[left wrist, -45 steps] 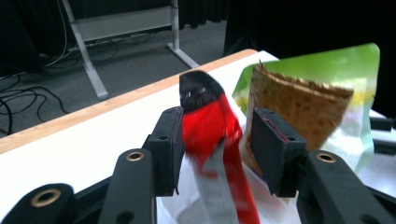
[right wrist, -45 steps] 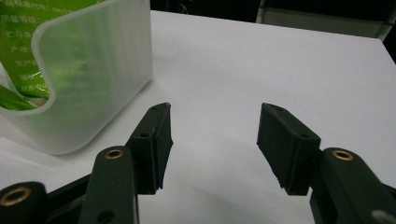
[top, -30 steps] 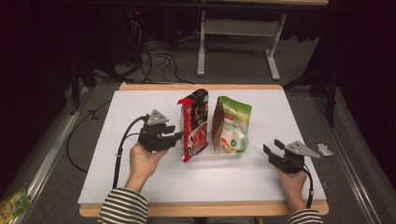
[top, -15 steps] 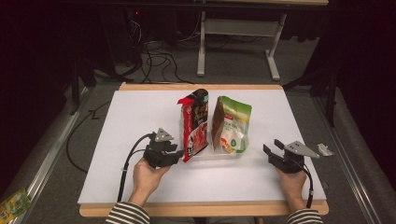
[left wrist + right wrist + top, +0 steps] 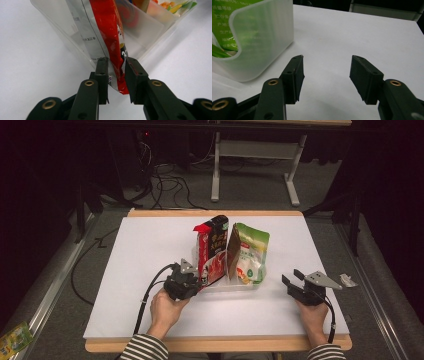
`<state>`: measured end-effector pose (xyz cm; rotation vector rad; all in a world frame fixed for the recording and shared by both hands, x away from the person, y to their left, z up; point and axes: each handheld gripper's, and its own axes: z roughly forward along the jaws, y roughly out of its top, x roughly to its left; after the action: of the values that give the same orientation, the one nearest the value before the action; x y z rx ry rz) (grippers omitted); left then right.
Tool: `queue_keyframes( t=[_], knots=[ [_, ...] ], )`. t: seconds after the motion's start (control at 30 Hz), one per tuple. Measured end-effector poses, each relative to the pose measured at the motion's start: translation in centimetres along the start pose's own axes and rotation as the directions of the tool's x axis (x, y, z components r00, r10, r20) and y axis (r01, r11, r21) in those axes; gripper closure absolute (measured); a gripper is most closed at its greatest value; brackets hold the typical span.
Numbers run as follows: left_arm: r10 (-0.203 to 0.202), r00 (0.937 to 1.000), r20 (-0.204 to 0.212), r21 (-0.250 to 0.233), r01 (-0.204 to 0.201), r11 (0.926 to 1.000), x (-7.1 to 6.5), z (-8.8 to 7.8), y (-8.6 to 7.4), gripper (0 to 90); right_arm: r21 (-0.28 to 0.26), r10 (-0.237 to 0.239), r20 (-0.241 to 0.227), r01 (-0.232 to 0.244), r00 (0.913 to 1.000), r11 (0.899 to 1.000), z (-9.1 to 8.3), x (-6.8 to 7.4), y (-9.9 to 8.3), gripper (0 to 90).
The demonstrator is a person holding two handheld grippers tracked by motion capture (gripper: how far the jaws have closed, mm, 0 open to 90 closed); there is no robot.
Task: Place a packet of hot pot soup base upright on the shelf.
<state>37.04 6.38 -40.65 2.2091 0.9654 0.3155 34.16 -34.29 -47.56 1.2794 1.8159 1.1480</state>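
Dark floor and tangled cables surrounded the white-topped wooden table (image 5: 150, 270), and a pale metal table frame (image 5: 255, 165) stood off at twelve o'clock. Near the table's centre I saw a clear frosted plastic organiser tray (image 5: 235, 283) holding two upright packets: a red and black foil snack pouch (image 5: 212, 250) in its nine o'clock compartment and a green and white printed pouch (image 5: 250, 252) in the three o'clock one. My left gripper (image 5: 116, 72) sat at the tray's eight o'clock corner, its two black jaws clamped on the red pouch's lower edge, which ran down between them in the left gripper view. My right gripper (image 5: 325, 75) rested on the table at the tray's four o'clock, well apart from it, jaws spread wide over bare white surface, with the tray's rounded wall at ten o'clock in the right gripper view.
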Motion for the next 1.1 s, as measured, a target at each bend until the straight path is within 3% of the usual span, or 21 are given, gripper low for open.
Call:
queue_keyframes(
  t=[0.33, 0.6, 0.67, 0.83, 0.97, 1.1],
  knots=[
    [-0.019, 0.9997, -0.019, 0.043, 0.019, 0.9989, 0.1, 0.7, 0.3, 80.8, 0.0, 0.0, -0.001, 0.0, 1.0, 1.0, 0.0, 0.0, 0.0, 45.4],
    [-0.05, 0.9987, 0.003, 0.065, 0.05, 0.9966, 0.5, 0.9, 0.5, 82.8, 0.005, -0.005, 0.002, 0.005, 1.0, 1.0, 0.0, 0.1, 0.0, 45.4],
    [-0.045, 0.999, 0.0, 0.055, 0.045, 0.9975, 0.3, 0.7, 0.4, 82.0, 0.006, 0.001, 0.002, -0.001, 1.0, 1.0, 0.0, 0.1, 0.0, 45.4],
    [-0.041, 0.9992, -0.003, -0.032, 0.041, 0.9986, 0.1, -0.5, 0.8, 74.4, 0.005, 0.004, -0.001, -0.004, 1.0, 1.0, 0.0, 0.1, 0.0, 45.4],
    [-0.031, 0.9991, -0.028, -0.036, 0.03, 0.9989, 0.4, -1.1, 1.9, 75.6, 0.002, -0.003, 0.002, 0.003, 1.0, 1.0, 0.0, 0.1, 0.0, 45.4],
    [-0.037, 0.9989, -0.027, -0.01, 0.037, 0.9993, 0.4, -0.2, 1.9, 82.7, -0.002, -0.002, 0.002, 0.002, 1.0, 1.0, 0.0, 0.0, 0.0, 45.4]
  ],
)
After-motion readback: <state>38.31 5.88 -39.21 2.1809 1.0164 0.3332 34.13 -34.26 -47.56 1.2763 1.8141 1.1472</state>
